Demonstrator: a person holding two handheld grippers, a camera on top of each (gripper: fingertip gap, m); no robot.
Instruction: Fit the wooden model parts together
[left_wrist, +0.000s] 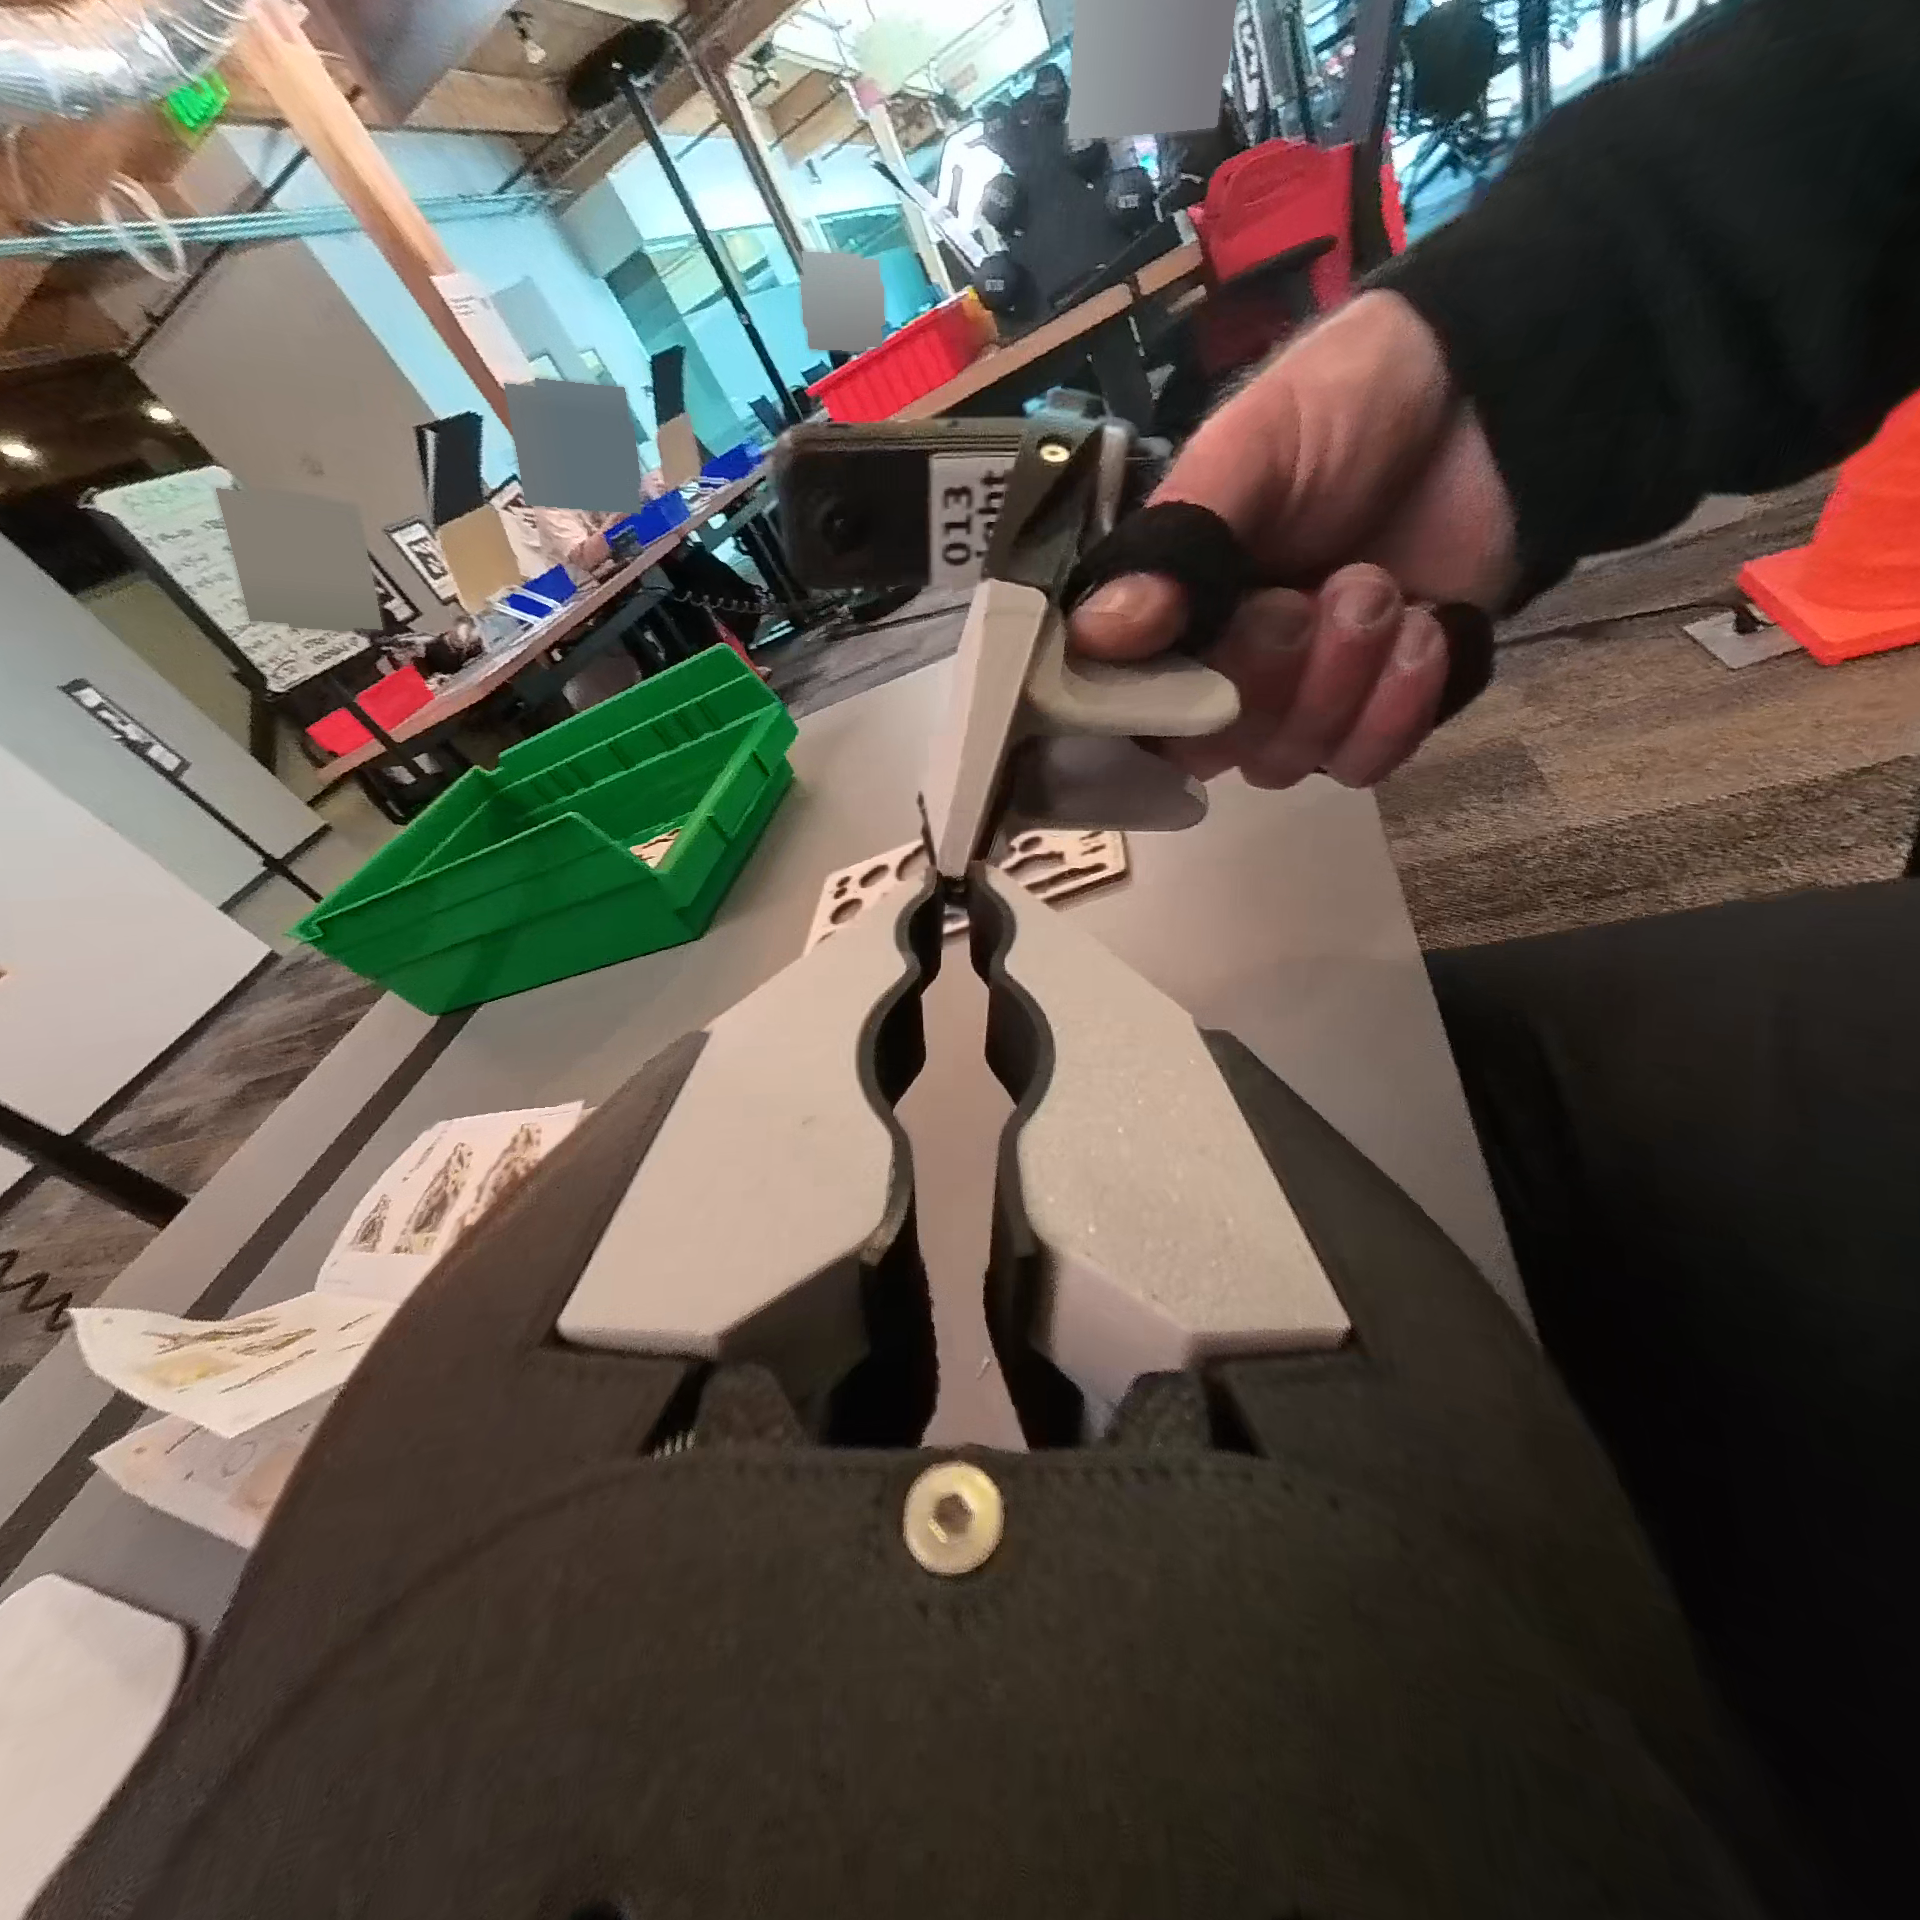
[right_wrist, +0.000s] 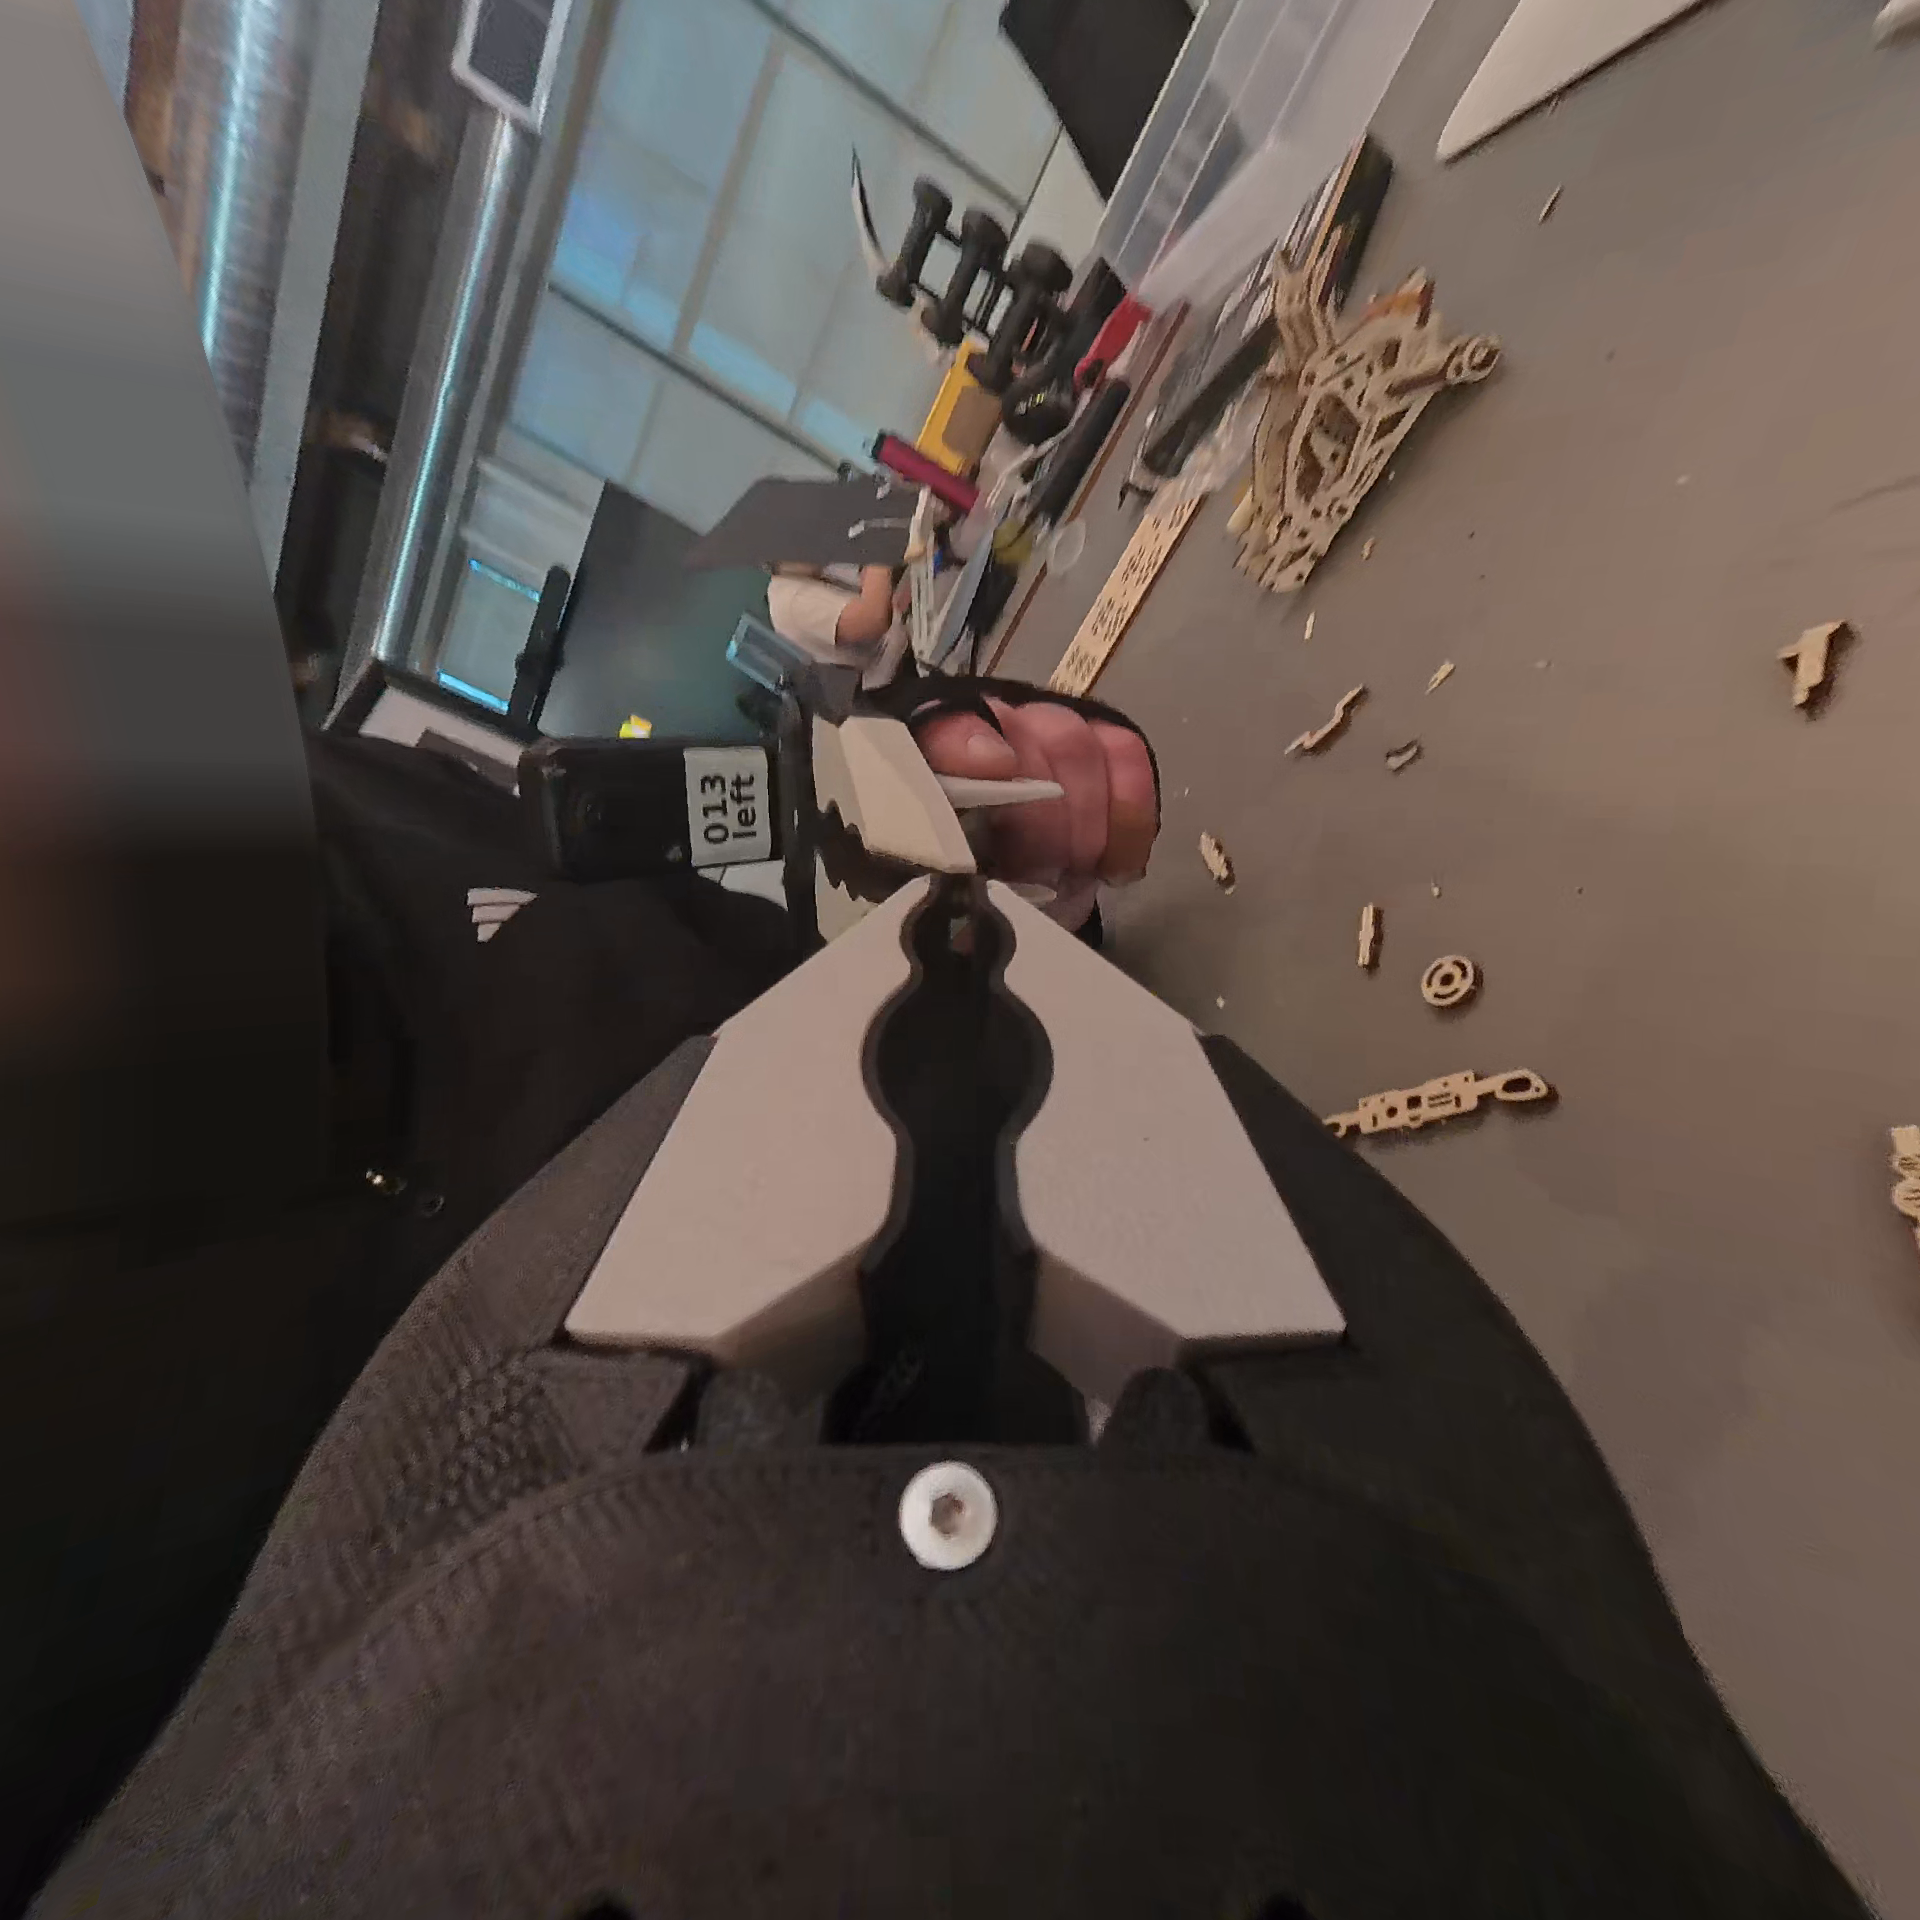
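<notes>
**Two claws meeting tip to tip above the worktop**

Left claw nearly pressed together, tips pinching a tiny dark part, too small to identify. Right claw angled down from above, held in a hand with black finger loops, tips touching the same spot. From the right wrist view: right claw also almost closed at the tips around something small and dark; whether truly gripped, cannot tell. Left claw there crossing just ahead, held by the other hand.

On the grey worktop, just beyond the tips, two flat wooden sheets with cut-out holes. Green bin farther left, something pale inside. Instruction sheets lying at the near left edge.

In the right wrist view, a half-built wooden model lying well apart from the claws. Loose wooden pieces scattered nearby: a ring, a long slotted strip, small offcuts. A perforated wooden strip near the worktop edge.
</notes>
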